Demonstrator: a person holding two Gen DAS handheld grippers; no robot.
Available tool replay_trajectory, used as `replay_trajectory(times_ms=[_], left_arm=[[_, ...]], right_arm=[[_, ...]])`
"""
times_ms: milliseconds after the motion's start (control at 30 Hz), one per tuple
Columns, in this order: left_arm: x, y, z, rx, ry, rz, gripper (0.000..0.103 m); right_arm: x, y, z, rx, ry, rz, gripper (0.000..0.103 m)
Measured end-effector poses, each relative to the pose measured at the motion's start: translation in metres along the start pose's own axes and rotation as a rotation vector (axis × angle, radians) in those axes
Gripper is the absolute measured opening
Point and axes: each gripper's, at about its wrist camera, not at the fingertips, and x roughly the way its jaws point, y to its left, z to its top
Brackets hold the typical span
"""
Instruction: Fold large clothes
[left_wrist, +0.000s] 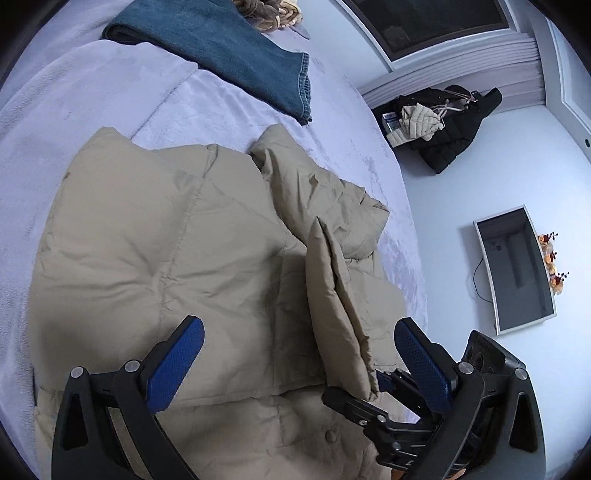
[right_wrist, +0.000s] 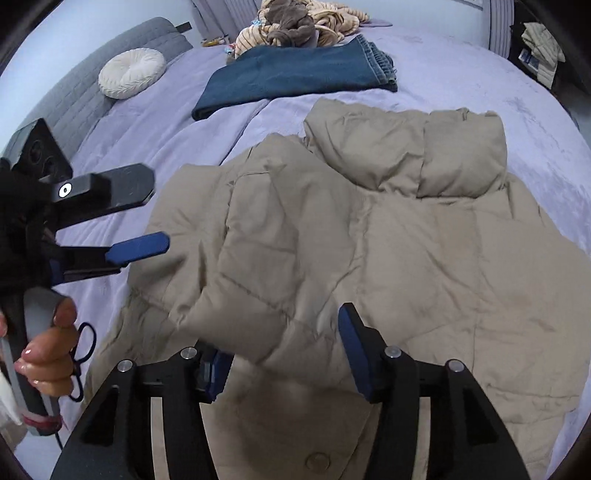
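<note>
1. item: beige puffer jacket (right_wrist: 369, 240), lay on the lilac-covered bed (right_wrist: 461, 74), spread across the near half, collar (right_wrist: 424, 155) toward the far side, snap button (right_wrist: 317, 460) at the near hem.
2. progress: judged early to middle. one sleeve (left_wrist: 332, 295) had been brought across the body and stood up in a ridge over the jacket; the body itself was still flat and unfolded. left, by the look of it: laying that sleeve flat, the other side, then folding the body.
3. other laundry: folded blue jeans (right_wrist: 295, 77) lay beyond the jacket, apart from it, looking already done; a heap of striped and brown clothes (right_wrist: 299, 26) behind them looked unfolded.
4. left tongs (left_wrist: 295, 365): released, jaws wide apart, hovering over the jacket, gripping nothing; the raised sleeve end stood between the jaws without either pad pressing it.
5. right tongs (right_wrist: 284, 354): released, jaws apart; a bulge of jacket fabric sat between them, and no pad showed as pressing on it.
6. a hand (right_wrist: 51, 354) held the left tool's grip, a dark hair tie looped by the fingers.
7. writing: no brand, label or legible text visible on any item.
8. surroundings: round white cushion (right_wrist: 131, 72) by the grey headboard.
</note>
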Motion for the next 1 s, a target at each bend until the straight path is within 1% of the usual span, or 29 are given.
replay_trajectory(times_ms=[67,133,167,267,300,333,367,400,467,533,567,600,633,667,700,733,767,833,933,1000], left_arm=[[0.009,-0.003,-0.001,0.001,0.018,-0.004,0.103],[0.017,-0.007,0.0,0.01,0.029,0.005,0.103],[0.021,-0.008,-0.001,0.016,0.036,0.009,0.103],[0.035,-0.014,0.001,0.037,0.058,0.033,0.103],[0.04,-0.015,0.002,0.044,0.064,0.042,0.103],[0.046,-0.017,0.002,0.051,0.071,0.054,0.103],[0.051,-0.016,0.002,0.057,0.078,0.066,0.103],[0.056,-0.016,0.001,0.059,0.083,0.077,0.103],[0.067,-0.018,0.001,0.062,0.091,0.098,0.103],[0.075,-0.019,-0.002,0.072,0.095,0.116,0.095],[0.078,-0.021,-0.003,0.083,0.098,0.124,0.079],[0.082,-0.023,-0.004,0.095,0.107,0.138,0.056],[0.087,-0.025,-0.005,0.108,0.122,0.158,0.041],[0.089,-0.026,-0.006,0.12,0.13,0.171,0.014],[0.088,-0.03,-0.007,0.131,0.119,0.175,0.014],[0.084,-0.034,-0.008,0.148,0.089,0.185,0.013],[0.079,-0.04,-0.007,0.173,0.058,0.196,0.013],[0.074,-0.045,-0.004,0.193,0.02,0.22,0.013],[0.081,-0.036,0.0,0.174,0.027,0.25,0.013],[0.088,-0.027,-0.006,0.17,0.038,0.278,0.013]], right_arm=[[-0.016,-0.033,-0.018,0.103,0.009,0.033,0.066],[-0.034,-0.079,-0.037,0.227,-0.002,0.029,0.066],[-0.046,-0.102,-0.047,0.292,-0.028,0.015,0.066],[-0.088,-0.176,-0.072,0.476,-0.158,-0.069,0.067],[-0.1,-0.197,-0.078,0.535,-0.204,-0.082,0.07],[-0.112,-0.223,-0.084,0.606,-0.256,-0.094,0.075],[-0.117,-0.241,-0.089,0.66,-0.284,-0.104,0.079],[-0.118,-0.259,-0.092,0.716,-0.3,-0.096,0.08],[-0.107,-0.296,-0.097,0.826,-0.296,0.013,0.08],[-0.092,-0.321,-0.103,0.918,-0.271,0.102,0.08],[-0.079,-0.33,-0.103,0.948,-0.252,0.18,0.079],[-0.066,-0.332,-0.102,0.972,-0.232,0.237,0.08],[-0.054,-0.334,-0.101,0.992,-0.205,0.289,0.078],[-0.048,-0.332,-0.1,0.992,-0.19,0.32,0.059],[-0.043,-0.327,-0.093,0.971,-0.18,0.34,0.038],[-0.042,-0.322,-0.085,0.943,-0.178,0.346,0.019],[-0.048,-0.317,-0.077,0.899,-0.19,0.326,0.015],[-0.057,-0.31,-0.06,0.796,-0.193,0.27,0.011],[-0.053,-0.312,-0.049,0.722,-0.162,0.196,0.01],[-0.045,-0.316,-0.049,0.684,-0.139,0.138,0.01]])
